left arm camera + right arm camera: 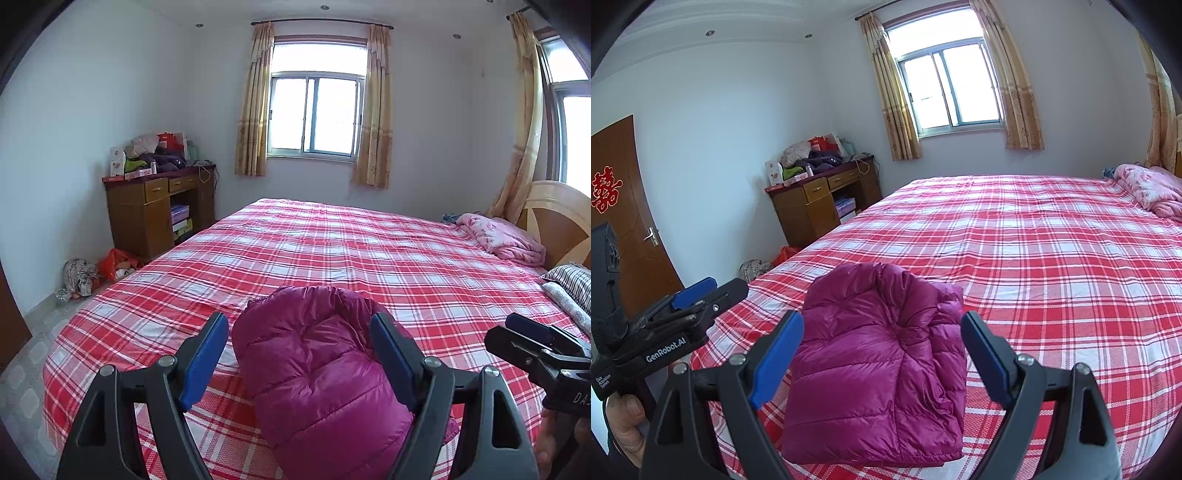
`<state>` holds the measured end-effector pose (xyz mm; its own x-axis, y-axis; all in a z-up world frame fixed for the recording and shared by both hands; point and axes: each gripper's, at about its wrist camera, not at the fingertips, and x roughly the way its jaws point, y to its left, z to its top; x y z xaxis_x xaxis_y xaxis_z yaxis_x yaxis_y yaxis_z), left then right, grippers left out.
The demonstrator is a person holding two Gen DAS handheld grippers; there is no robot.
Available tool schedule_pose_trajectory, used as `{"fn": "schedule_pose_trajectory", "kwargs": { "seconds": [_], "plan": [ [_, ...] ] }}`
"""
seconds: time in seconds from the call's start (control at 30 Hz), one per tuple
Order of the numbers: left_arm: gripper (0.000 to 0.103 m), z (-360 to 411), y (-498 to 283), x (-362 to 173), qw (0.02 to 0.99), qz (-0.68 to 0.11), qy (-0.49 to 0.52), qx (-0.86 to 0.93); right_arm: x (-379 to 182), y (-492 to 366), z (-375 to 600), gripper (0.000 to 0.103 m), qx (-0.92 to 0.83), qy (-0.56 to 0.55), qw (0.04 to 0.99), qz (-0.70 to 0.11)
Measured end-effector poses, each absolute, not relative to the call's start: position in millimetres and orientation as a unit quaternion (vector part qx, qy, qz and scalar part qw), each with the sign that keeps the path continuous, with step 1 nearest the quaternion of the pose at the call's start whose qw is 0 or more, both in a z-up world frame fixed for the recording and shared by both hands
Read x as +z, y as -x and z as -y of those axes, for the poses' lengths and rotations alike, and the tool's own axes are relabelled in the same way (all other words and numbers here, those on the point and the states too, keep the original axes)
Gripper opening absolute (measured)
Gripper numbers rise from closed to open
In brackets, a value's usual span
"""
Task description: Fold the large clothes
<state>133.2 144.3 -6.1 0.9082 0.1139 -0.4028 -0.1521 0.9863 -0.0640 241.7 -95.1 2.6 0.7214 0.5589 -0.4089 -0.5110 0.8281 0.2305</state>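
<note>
Magenta jacket (882,365) folded on bed (1052,258), btwn open jaws, untouched.

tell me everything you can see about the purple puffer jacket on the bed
The jacket is magenta-purple, shiny and quilted in puffy stitched channels, like a down coat. It lies folded into a compact, thick bundle with creases gathered near the middle, resting on the red plaid bedsheet near the bed's front edge. Neither open gripper appears to touch it; only the sheet beneath does.

Left gripper (701,295) body: white "GenRobot.AI"; a smaller label below it, too small to read. Right gripper (532,332) body: partial "DA". Brown door (624,206): red double-happiness character (605,189).
</note>
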Motion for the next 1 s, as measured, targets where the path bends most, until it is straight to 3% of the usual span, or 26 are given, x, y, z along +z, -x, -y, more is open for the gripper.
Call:
{"fn": "schedule_pose_trajectory", "kwargs": {
  "seconds": [0.47,0.63,1.0],
  "plan": [
    [0.080,-144,-131,-4,0.977,-0.196,0.052,0.061,18,-231,96,0.093,0.297,-0.049,0.930,-0.212],
    [0.096,-148,-133,-8,0.975,-0.203,0.060,0.066,18,-229,92,0.093,0.299,-0.041,0.930,-0.210],
    [0.097,-140,-131,-8,0.978,-0.190,0.035,0.074,12,-230,91,0.094,0.295,-0.040,0.930,-0.216]
  ]
}}
